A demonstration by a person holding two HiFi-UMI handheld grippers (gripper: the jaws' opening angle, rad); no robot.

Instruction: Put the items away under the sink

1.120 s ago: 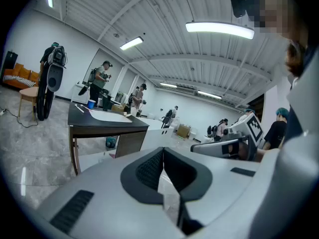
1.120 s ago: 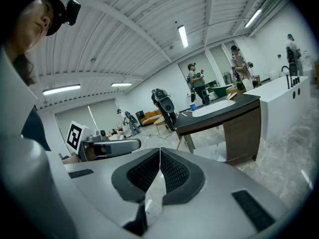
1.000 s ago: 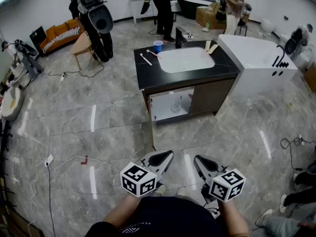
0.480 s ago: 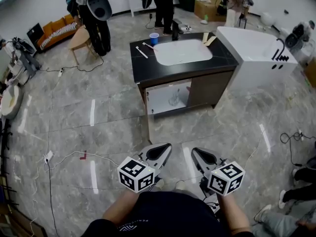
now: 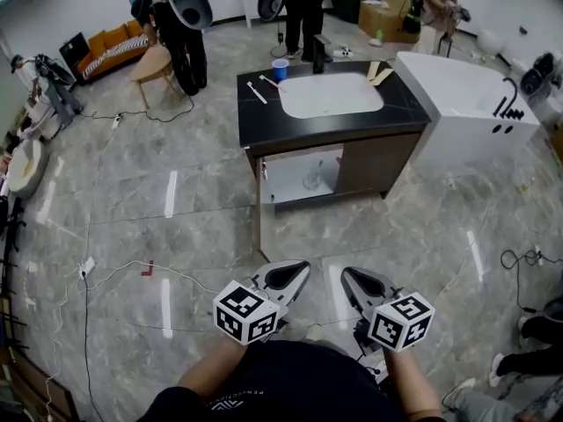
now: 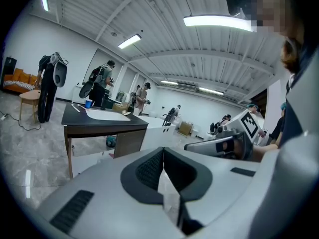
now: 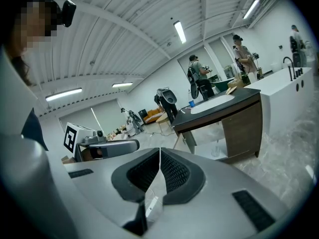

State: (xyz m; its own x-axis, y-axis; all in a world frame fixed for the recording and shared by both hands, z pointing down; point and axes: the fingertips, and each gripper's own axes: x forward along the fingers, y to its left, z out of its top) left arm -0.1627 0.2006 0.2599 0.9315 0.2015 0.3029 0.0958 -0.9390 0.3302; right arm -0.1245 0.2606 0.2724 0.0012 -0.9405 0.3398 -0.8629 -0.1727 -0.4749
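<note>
ltg: bright, even, ceiling tubes (image 6: 217, 21) | glare: streaks on floor tiles (image 5: 170, 193) | shadows: soft | distort: strong fisheye, dark corners | focus: sharp

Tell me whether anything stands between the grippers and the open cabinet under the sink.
Nothing visible does. Only bare floor lies between the left gripper, the right gripper and the cabinet; its door stands open at the left.

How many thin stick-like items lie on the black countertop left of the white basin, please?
2: a thin white stick near the black countertop's left edge, and a second stick beside the white basin; none appears hidden.
</note>
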